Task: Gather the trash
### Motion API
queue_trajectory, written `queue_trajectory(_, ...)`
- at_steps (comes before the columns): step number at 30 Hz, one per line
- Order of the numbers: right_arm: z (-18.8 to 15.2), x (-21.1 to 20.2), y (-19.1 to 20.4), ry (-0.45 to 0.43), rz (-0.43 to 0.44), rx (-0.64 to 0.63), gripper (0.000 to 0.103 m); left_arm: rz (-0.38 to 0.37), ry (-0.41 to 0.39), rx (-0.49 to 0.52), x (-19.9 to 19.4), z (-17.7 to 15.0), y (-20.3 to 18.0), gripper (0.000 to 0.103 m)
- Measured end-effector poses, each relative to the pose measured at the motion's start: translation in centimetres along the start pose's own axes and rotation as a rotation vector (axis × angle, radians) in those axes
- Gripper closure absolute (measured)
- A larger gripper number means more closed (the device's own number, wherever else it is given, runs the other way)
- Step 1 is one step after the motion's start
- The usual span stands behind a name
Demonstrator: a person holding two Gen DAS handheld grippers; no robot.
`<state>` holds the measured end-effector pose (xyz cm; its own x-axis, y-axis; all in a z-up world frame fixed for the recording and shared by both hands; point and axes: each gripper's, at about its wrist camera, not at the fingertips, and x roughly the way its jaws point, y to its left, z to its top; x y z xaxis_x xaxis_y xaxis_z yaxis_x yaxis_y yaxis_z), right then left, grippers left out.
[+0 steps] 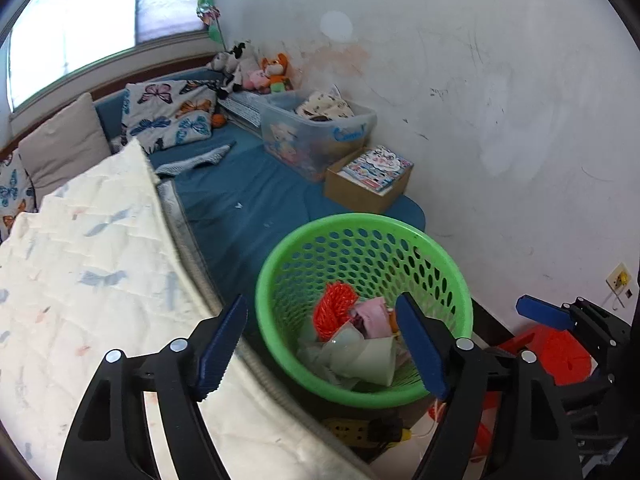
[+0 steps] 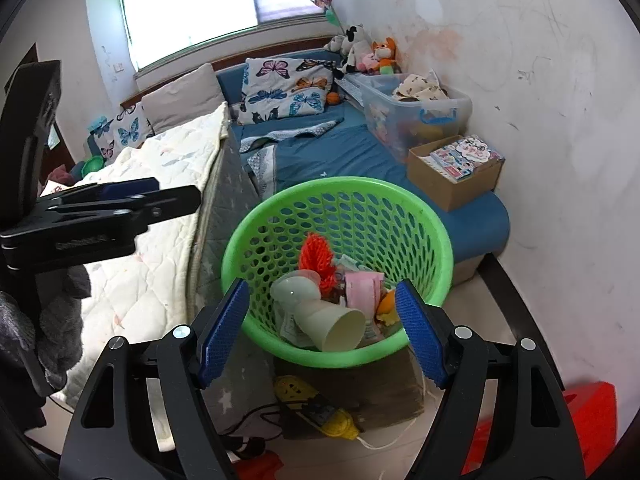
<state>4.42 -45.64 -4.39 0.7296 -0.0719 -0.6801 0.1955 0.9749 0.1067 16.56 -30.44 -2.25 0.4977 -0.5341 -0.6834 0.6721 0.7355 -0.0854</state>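
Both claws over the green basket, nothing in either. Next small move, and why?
Probably lift both away from the green basket and swing toward the bed to look for more trash. The left claw and right claw stand open and empty, while the cups, orange netting and pink wrapper already lie inside, so nothing here needs gripping.

Daylight floods in from the window (image 2: 192,4) behind the bed, its panes blown out to near white in both views. The white wall (image 2: 540,80) reflects this light evenly, leaving soft shadows only under the green basket (image 2: 436,216) and along the floor. Fisheye lenses bend straight edges sharply toward the dark circular borders (the window frame curves most). The quilt (image 1: 80,264) nearest the left camera is smeared and soft.
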Motion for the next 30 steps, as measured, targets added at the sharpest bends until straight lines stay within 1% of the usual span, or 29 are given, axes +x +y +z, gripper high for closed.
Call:
queue_trajectory(3, 0.0, -0.5, 0.8, -0.008, 0.02, 0.001, 0.027, 0.03, -0.017, -0.008, -1.7, -0.5, 1.1, 0.024)
queue_trajectory(5, 0.0, -0.7, 1.4, -0.013, 0.032, 0.0, 0.025, 0.053, -0.028, -0.022, -2.9, -1.1, 2.1, 0.019)
queue_trajectory(9, 0.0, -1.1, 2.8, -0.018, 0.054, -0.016, 0.024, 0.091, -0.039, -0.055, -4.8, -1.9, 3.8, 0.017)
queue_trajectory(10, -0.1, -1.3, 3.4, -0.019, 0.059, -0.026, 0.023, 0.097, -0.046, -0.062, -5.3, -2.2, 4.2, 0.014)
queue_trajectory(14, -0.2, -2.0, 5.3, -0.028, 0.075, -0.053, 0.019, 0.153, -0.066, -0.068, -7.6, -3.3, 5.5, 0.011)
queue_trajectory(17, -0.3, -2.4, 6.8, -0.033, 0.087, -0.061, 0.017, 0.195, -0.072, -0.069, -9.0, -4.4, 6.3, 0.01)
queue_trajectory(24, -1.0, -2.9, 9.9, -0.026, 0.104, -0.092, 0.012, 0.257, -0.07, -0.122, -12.1, -6.8, 9.3, 0.007)
queue_trajectory(30, -2.0, -2.8, 11.9, -0.007, 0.123, -0.104, 0.011, 0.305, -0.072, -0.138, -14.3, -8.7, 10.7, 0.007)
